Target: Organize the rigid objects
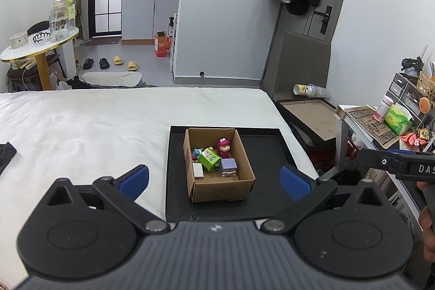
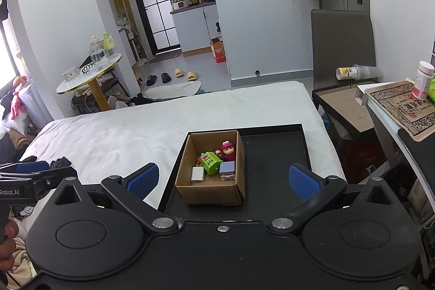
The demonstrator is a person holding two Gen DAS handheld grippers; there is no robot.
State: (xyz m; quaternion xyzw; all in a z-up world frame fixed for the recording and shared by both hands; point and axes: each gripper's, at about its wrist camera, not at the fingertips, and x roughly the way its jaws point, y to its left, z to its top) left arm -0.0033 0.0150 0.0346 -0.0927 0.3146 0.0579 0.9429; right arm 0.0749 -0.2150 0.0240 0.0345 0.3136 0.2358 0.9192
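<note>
A small open cardboard box [image 1: 246,175] [image 2: 185,175] stands on a black tray [image 1: 269,154] [image 2: 274,154] on the white bed. Inside lie a pink-haired figurine [image 1: 224,147] [image 2: 228,149], a green toy carton [image 1: 208,159] [image 2: 210,162], a lilac block figure [image 1: 228,167] [image 2: 227,170] and a white charger [image 1: 198,170] [image 2: 197,174]. My left gripper [image 1: 214,181] is open and empty, held near the box's front. My right gripper [image 2: 223,181] is open and empty, likewise in front of the box.
The white bed [image 1: 95,127] spreads left of the tray. A dark item [image 1: 6,154] lies at its left edge. A chair [image 2: 342,40] and a board [image 2: 345,105] stand right of the bed, beside a cluttered shelf [image 1: 380,124]. The right gripper's body [image 1: 402,165] shows at the left wrist view's right.
</note>
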